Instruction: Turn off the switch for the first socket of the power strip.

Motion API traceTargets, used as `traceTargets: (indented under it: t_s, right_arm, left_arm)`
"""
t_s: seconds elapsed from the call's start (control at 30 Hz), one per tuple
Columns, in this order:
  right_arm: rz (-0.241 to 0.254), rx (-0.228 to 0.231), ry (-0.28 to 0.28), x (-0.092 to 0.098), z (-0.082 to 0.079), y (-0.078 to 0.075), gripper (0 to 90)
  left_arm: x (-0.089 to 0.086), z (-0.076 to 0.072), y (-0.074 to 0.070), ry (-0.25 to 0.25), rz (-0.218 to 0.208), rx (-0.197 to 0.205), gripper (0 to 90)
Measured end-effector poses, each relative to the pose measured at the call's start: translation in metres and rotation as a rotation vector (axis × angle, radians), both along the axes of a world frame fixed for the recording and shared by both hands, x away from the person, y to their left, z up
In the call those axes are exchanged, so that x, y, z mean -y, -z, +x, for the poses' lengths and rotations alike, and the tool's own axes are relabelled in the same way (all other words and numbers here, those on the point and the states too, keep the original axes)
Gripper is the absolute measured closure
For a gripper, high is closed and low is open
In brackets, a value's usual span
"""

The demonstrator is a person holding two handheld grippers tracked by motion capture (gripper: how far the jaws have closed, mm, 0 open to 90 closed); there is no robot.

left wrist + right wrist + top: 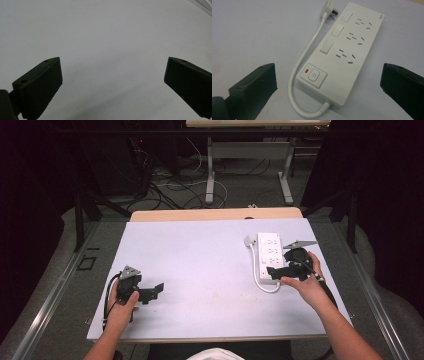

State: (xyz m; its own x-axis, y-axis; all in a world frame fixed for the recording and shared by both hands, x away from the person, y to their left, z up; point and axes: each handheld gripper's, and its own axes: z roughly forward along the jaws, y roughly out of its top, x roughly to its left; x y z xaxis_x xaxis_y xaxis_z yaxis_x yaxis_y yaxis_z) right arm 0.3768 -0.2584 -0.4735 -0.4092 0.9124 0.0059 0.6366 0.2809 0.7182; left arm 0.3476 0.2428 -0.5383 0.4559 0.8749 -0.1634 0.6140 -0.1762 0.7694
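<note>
Landmark: the strip [269, 258], a white power strip lying flat on the bench [200, 270], far right part of the pale sheet.
Left hand [122, 302]: nearest the person, well to the left of the strip, gripping the handle of its tool.
Left gripper [159, 290]: jaws spread wide with bare bench between them, holding nothing; well apart from the strip. In its own view [112, 75] the two black jaws stand far apart over plain sheet.
Right hand [305, 287]: just on the near side of the strip, forearm coming in from the lower right.
Right gripper [277, 271]: at the near end of the strip, jaws spread as wide as they go. In its own view [328, 80] the jaws flank the strip's near end, neither pad pressing on it.
Strip, near end: a square power button [314, 75] with a small red lamp beside it.
Strip, body [344, 47]: three rocker switches in a row along one edge, three socket groups along the other, running away from the right gripper.
Cord [305, 57]: white, leaves the strip's near end, loops round and runs along the strip's switch side, touching the bench.
Plug [329, 10]: at the cord's end, by the strip's far corner; also seen in the high view [248, 240].
Beyond the strip: the wooden edge [215, 214] of the bench, then floor with cables and another table's legs.
</note>
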Motion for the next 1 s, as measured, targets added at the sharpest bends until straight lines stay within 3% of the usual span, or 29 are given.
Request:
traceTargets:
  t_s: [1.0]
  right_arm:
    - [0.029,0.040,0.081,0.035,-0.036,0.023,0.0]
  left_arm:
    - [0.000,0.000,0.001,-0.011,-0.003,0.007,1.7]
